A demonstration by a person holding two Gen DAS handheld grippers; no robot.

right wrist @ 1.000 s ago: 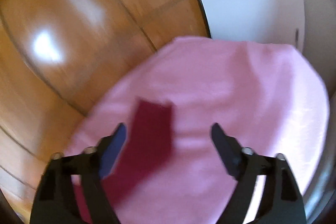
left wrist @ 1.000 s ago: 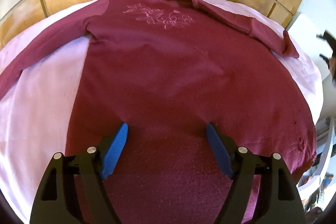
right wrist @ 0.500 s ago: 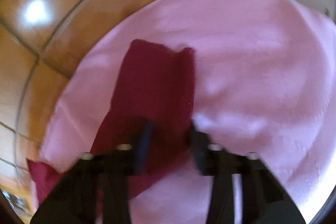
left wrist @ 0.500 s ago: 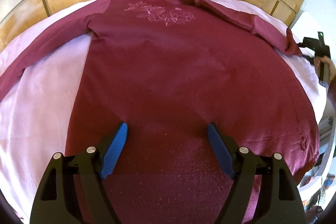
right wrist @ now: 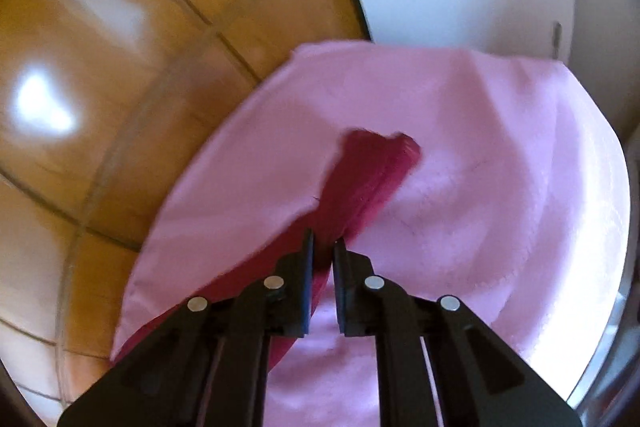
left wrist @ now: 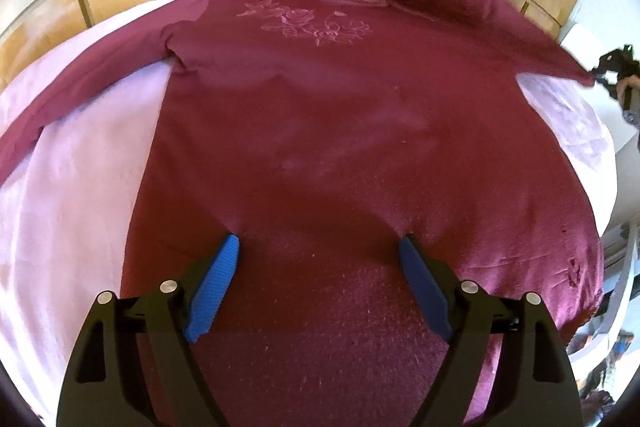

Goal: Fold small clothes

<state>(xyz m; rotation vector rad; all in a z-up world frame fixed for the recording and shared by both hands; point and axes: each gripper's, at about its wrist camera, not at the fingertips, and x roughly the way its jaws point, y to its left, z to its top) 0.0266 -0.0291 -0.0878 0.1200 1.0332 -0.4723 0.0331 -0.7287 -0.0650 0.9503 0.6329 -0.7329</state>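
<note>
Garment: dark red long-sleeved fleece top [left wrist: 320,131] with pale embroidered flowers [left wrist: 304,23] on chest; spread flat, front up, on pink cloth [left wrist: 80,167] over the bench.
Left tongs [left wrist: 318,263]: released, jaws opening, hovering over hem area, nothing between the pads.
Right tongs [right wrist: 323,255]: jaws closing, clenched on cuff end of one sleeve [right wrist: 372,167], lifted off the cloth.
Progress: early; no fold visible yet, sleeves and body all left to fold.
Writing: none readable; no brand or label seen.
</note>
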